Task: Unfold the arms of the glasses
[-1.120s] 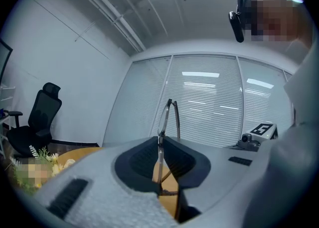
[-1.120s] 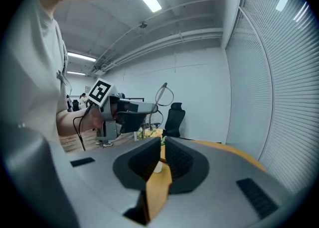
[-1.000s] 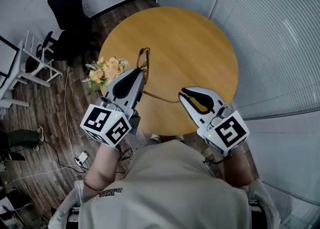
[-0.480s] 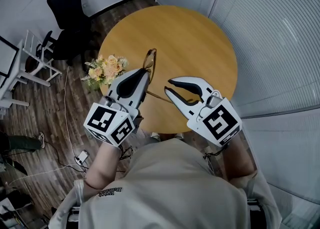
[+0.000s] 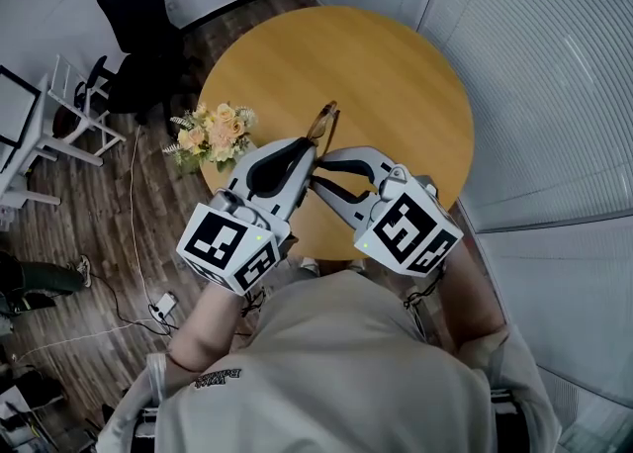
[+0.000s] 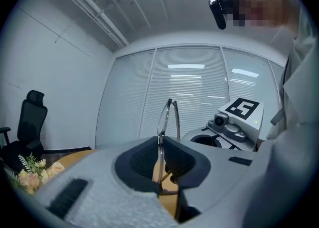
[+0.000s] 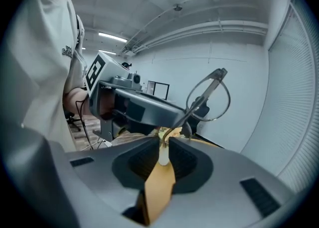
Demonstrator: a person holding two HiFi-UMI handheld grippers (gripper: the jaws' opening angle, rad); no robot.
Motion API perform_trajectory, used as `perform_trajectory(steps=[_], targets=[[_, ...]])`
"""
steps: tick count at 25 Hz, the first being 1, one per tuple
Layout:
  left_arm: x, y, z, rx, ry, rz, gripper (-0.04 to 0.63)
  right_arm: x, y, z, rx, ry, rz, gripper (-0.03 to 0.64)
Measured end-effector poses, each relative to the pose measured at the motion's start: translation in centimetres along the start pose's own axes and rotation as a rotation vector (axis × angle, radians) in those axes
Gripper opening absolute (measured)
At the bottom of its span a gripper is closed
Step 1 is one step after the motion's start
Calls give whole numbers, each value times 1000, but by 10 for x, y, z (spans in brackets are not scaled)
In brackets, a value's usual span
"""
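Above the near edge of the round wooden table [image 5: 396,75], the head view shows the left gripper [image 5: 305,156] and right gripper [image 5: 321,170] tip to tip at thin wire-rimmed glasses [image 5: 324,123], held aloft. Left gripper view: jaws pinched on the frame. Right gripper view: jaws closed on the pale arm tip [image 7: 163,156]. Swinging off the hinge's arc could bend the arm or slip the frame.

Left gripper [image 6: 160,145] jaws pinching upright glasses [image 6: 165,118], right gripper [image 6: 194,140] close alongside

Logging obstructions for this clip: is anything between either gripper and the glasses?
Nothing visible. The left gripper is shut on the glasses at the frame, and the right gripper is shut on the tip of one arm, both above the table.
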State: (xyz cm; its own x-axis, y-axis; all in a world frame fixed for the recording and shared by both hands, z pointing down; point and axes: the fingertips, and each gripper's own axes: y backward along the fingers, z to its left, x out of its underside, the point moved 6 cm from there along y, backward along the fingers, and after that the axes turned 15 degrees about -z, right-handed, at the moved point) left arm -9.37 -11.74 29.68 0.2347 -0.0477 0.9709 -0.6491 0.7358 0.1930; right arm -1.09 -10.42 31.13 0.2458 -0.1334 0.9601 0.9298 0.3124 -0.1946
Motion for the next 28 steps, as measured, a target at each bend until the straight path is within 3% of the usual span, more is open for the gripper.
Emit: perform_trajectory(steps=[15,28], targets=[[11,7,10,-35,-32,23,48,17,3,-1,39,-47,17,38],[8,9,26,-87,-81,30,48,9,38,-19,160,-56,-5,38]])
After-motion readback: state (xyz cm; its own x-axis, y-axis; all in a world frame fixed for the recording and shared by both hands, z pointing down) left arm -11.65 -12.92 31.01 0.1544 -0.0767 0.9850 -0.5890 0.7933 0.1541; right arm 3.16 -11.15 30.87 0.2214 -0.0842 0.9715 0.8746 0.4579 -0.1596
